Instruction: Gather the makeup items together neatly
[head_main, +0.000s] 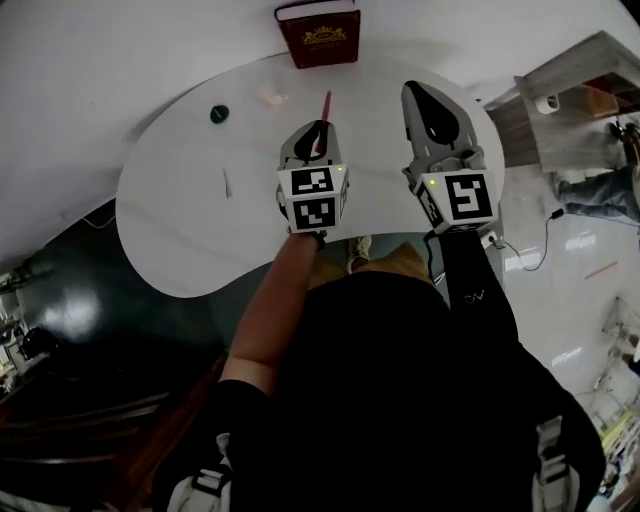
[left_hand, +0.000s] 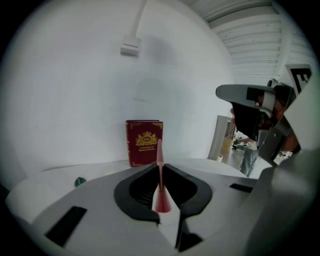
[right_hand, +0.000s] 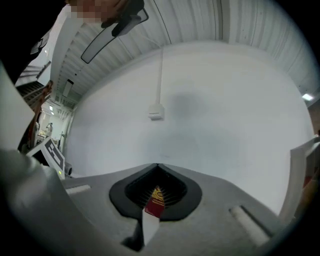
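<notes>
My left gripper hovers above the white table, shut on a slim red makeup stick that pokes out past its tips toward the far edge. In the left gripper view the red stick stands pinched between the jaws of the left gripper, tip up. A dark red box stands at the table's far edge, straight ahead of the stick. A green round item, a pale small item and a thin dark pencil lie to the left. My right gripper hangs beside the left one, shut and empty.
The table's curved front edge runs close below the grippers, with dark floor at the left. A shelf unit and a person are off to the right. The white wall behind carries a small socket box.
</notes>
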